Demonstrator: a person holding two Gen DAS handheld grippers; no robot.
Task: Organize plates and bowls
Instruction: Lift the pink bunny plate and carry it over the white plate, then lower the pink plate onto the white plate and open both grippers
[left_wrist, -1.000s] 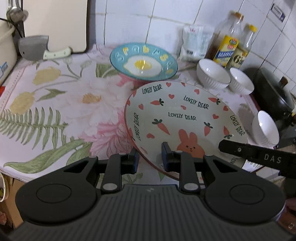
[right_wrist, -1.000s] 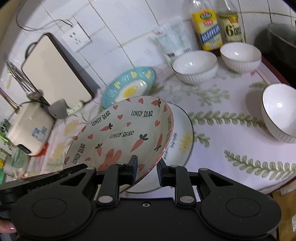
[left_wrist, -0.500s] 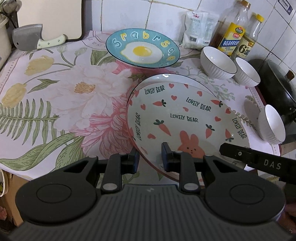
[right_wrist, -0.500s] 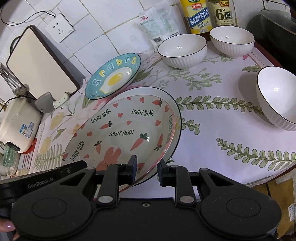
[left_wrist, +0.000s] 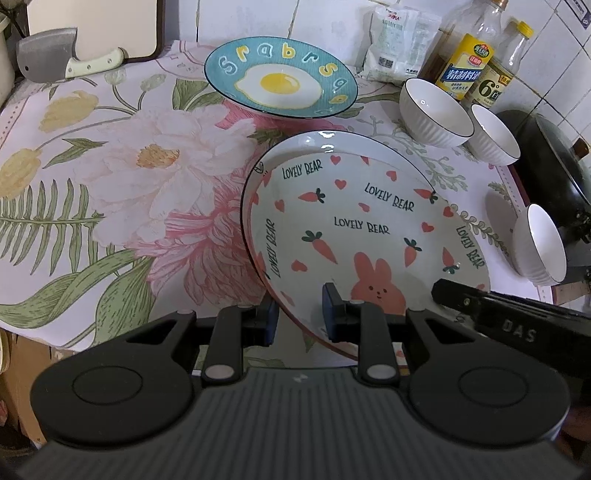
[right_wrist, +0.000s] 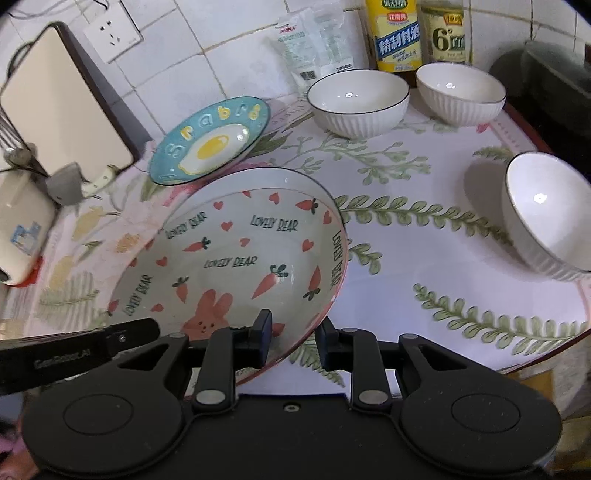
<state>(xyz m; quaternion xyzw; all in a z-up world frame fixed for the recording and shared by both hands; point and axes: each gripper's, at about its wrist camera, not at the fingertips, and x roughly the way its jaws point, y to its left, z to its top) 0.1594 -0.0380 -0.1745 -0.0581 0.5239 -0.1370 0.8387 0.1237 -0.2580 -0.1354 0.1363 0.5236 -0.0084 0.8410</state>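
The Lovely Bear plate (left_wrist: 369, 229) (right_wrist: 229, 258), with carrots and a rabbit, lies nested in a white dark-rimmed plate (left_wrist: 325, 138) (right_wrist: 258, 177) on the floral cloth. My left gripper (left_wrist: 299, 317) is shut on its near left rim. My right gripper (right_wrist: 293, 338) straddles the near right rim. Its jaws are opening, and cloth shows between the outer pad and the rim. Behind stands a blue fried-egg plate (left_wrist: 280, 79) (right_wrist: 210, 142). Three white ribbed bowls (left_wrist: 436, 110) (left_wrist: 495, 133) (left_wrist: 543, 243) sit at the right.
A cleaver (left_wrist: 44, 59) and a cutting board (right_wrist: 62, 103) lean at the back left beside a white appliance (right_wrist: 18, 229). Bottles (left_wrist: 465, 62) and a packet (left_wrist: 399, 44) line the tiled wall. A black wok (left_wrist: 554, 166) borders the right. The counter's front edge runs just below the grippers.
The Lovely Bear plate has come down from a tilt above the white plate and now lies in it. The right jaws have spread slightly.
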